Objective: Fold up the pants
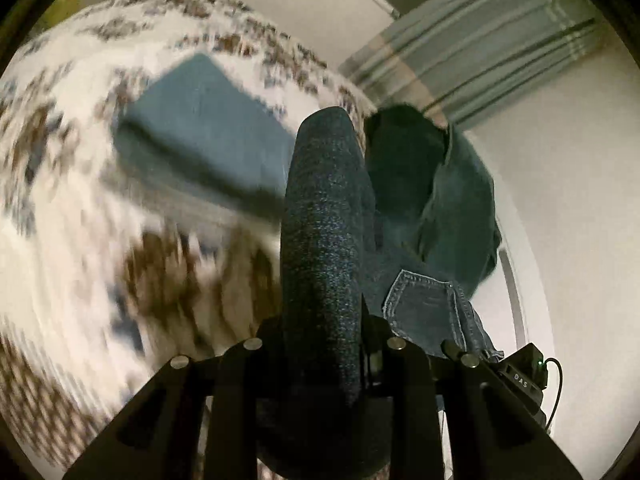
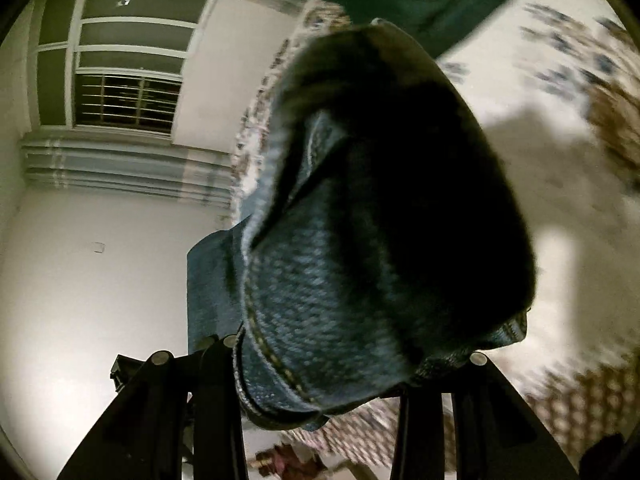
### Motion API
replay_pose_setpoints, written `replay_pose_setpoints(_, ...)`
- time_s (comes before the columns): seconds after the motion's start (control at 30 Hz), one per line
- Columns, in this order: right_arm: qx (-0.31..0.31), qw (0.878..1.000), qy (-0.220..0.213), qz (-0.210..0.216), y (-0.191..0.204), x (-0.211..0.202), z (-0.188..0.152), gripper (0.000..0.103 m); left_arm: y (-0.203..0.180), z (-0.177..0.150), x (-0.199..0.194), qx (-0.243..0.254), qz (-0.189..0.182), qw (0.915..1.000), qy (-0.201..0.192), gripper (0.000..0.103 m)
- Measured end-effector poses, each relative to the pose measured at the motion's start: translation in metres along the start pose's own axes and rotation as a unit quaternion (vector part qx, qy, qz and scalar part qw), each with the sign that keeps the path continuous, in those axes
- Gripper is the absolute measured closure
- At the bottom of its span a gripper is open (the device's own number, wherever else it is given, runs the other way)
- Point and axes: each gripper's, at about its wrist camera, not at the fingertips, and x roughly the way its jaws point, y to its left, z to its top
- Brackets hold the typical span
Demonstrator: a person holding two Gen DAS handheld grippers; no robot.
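A thick roll of denim is seen right against the left lens, clamped between the fingers of the left hand-held gripper (image 1: 320,360); it belongs to the jeans (image 1: 420,304), whose back pocket lies just to the right of that gripper and whose dark bulk rises ahead of it. In the right view, a stitched band of the same jeans (image 2: 360,240) is bunched over the right hand-held gripper (image 2: 320,400) and appears pinched there, though the fingertips are hidden by cloth. The jeans are thus held up off the surface by both grippers, with loose fabric hanging between them. A blue folded piece (image 1: 200,132), perhaps a trouser leg, lies ahead and left of the left gripper on a patterned bedspread (image 1: 60,220). A wall, curtain (image 1: 500,40) and window (image 2: 120,60) are seen beyond. Much is blurred.

The step in hand is judged to be the lifting and carrying-over of one end for a fold. Next, the held edge would need to be lowered flat onto the lying portion, edges aligned, before the grips are released.
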Motion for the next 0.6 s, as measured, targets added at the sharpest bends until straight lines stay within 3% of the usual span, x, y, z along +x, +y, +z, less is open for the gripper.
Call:
replay_pose_setpoints(0.13,0.005,1.0,-0.002,0.014,0.046,0.073,0.061,0.065,0.031,0.097,0.012,0.005,0.007,0.9998,-0.015,0.081)
replay_pose_setpoints(0.3,-0.002,1.0,0.012,0.015,0.082,0.19,0.112,0.065,0.084,0.182,0.043,-0.001,0.022,0.9995,-0.022,0.081)
replay_pose_setpoints(0.4,-0.006,1.0,0.023,0.005,0.082,0.24,0.131,0.065,0.121,0.206,0.063,-0.021,0.03,0.9992,-0.015,0.081)
replay_pose_setpoints(0.57,-0.003,0.998,0.054,-0.024,0.043,0.277,0.146,0.064,0.179,0.215,0.095,-0.064,0.058,0.9958,0.03,0.079)
replay_pose_setpoints(0.6,-0.006,0.998,0.057,-0.027,0.046,0.278,0.143,0.062,0.185,0.213,0.099,-0.07,0.06,0.9951,0.037,0.074)
